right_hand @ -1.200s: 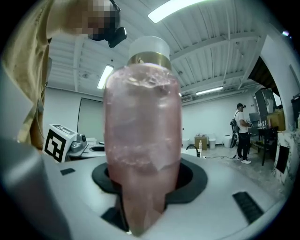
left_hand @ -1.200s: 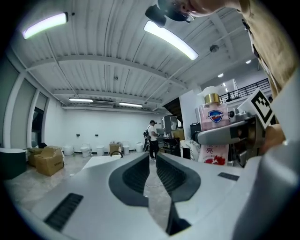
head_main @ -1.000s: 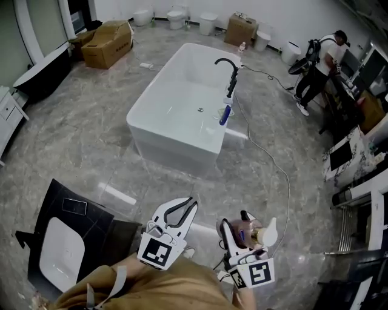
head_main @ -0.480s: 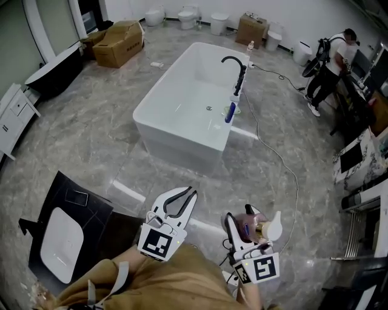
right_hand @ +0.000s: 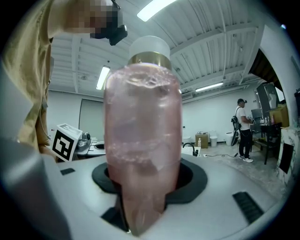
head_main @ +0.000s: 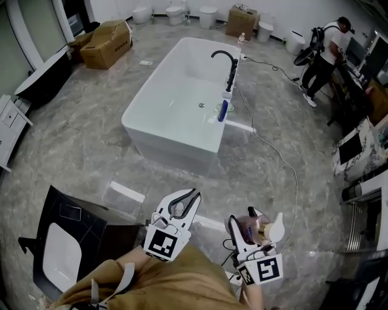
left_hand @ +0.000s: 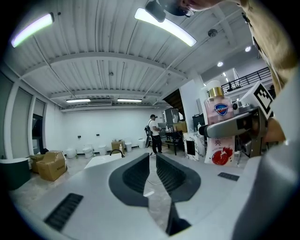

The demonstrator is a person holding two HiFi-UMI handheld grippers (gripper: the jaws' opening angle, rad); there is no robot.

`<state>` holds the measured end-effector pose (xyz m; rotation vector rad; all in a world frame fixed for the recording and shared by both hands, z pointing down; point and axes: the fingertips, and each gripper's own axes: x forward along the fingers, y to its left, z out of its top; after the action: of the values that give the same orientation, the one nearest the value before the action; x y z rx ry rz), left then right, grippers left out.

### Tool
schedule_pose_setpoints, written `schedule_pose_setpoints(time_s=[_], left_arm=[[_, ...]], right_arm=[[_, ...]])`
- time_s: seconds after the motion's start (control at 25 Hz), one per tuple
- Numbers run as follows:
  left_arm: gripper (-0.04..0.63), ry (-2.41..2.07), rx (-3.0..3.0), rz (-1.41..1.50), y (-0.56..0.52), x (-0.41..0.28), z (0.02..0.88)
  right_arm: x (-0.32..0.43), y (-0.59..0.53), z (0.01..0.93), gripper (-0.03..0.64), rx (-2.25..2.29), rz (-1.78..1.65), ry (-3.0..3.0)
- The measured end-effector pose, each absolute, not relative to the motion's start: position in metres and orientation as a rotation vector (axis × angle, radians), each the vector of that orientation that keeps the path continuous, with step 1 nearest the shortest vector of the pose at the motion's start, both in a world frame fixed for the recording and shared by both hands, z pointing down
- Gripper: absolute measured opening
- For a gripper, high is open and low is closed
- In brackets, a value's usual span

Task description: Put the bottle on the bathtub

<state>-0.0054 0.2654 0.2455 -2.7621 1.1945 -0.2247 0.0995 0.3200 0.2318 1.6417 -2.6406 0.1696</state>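
The white bathtub (head_main: 171,143) stands in the middle of the marble floor, well ahead of both grippers. A black faucet (head_main: 226,62) rises at its right rim, with a blue item (head_main: 222,111) beside it. My right gripper (head_main: 247,226) is shut on a pink bottle (head_main: 259,229) with a white cap, held low at the bottom of the head view. In the right gripper view the bottle (right_hand: 143,136) fills the centre between the jaws. My left gripper (head_main: 192,195) is beside it, shut and holding nothing. From the left gripper view the bottle (left_hand: 218,131) shows at the right.
A person (head_main: 323,45) stands at the far right by dark desks. A white cable (head_main: 274,158) runs over the floor right of the tub. Cardboard boxes (head_main: 106,42) and toilets (head_main: 176,10) line the back. A black board with a white basin (head_main: 63,245) lies lower left.
The head view has shifted a little, so the tub sits slightly differently in the picture. Both grippers stay low in front, the right one still holding the bottle.
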Motion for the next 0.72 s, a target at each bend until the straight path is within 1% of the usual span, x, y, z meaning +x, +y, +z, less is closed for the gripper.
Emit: schedule_pose_setpoints(time_s=[0.36,0.56,0.72], left_arm=[[0.049,1.155,-2.792,-0.284,0.156,-0.004,0.257],[0.049,1.113,-2.804,-0.250,0.089,-0.017,0.252],[0.049,1.051,-2.807,-0.197,0.055,-0.020,0.243]], right_arm=[[0.107,0.211,0.228,0.218,1.681,0.200,-2.572],[0.092,0.145,0.223,0.218,1.701,0.200,-2.547],[0.079,0.109,0.210,0.218,1.716,0.181,-2.530]])
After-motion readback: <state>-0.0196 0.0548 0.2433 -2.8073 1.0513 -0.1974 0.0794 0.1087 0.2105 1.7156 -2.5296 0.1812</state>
